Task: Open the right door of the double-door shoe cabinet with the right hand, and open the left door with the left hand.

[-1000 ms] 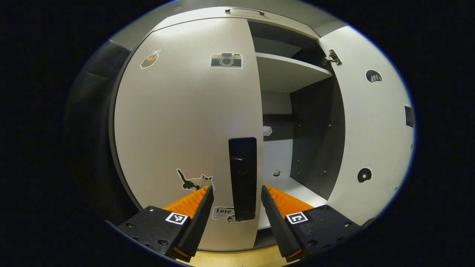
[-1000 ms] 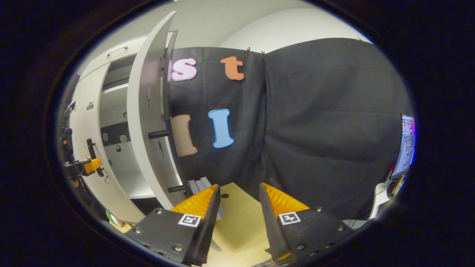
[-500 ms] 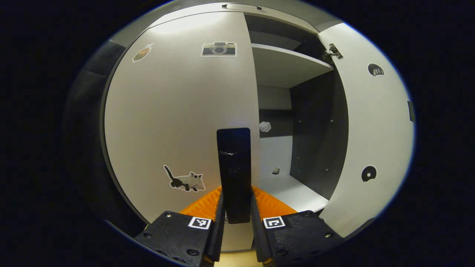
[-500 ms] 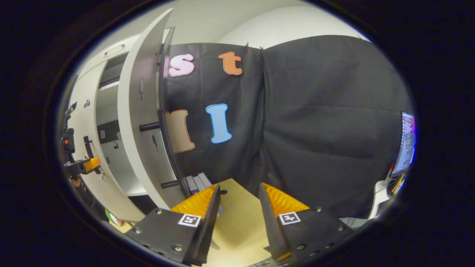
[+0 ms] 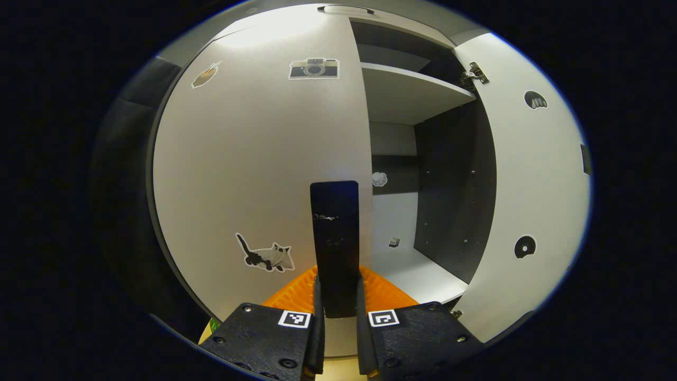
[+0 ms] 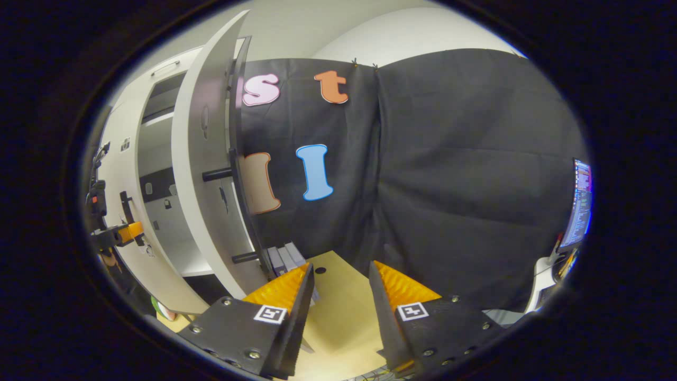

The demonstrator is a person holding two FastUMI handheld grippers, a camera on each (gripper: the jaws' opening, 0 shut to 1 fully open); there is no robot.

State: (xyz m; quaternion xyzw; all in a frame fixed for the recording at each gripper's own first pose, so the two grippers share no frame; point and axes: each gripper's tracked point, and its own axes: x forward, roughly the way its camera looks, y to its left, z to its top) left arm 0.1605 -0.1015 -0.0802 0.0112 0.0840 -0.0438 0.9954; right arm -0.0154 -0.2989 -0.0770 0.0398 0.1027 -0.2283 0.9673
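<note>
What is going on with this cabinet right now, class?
A person works a shoe cabinet with two handheld grippers. The right door already stands wide open, showing bare shelves. The right gripper hangs open over the wooden floor, holding nothing. The left gripper is shut on the black handle of the left door, not yet swung open.

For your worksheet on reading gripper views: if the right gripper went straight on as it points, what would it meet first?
Probably the black cloth wall beyond the wooden surface; the open right gripper holds nothing, though depth is unclear.
</note>
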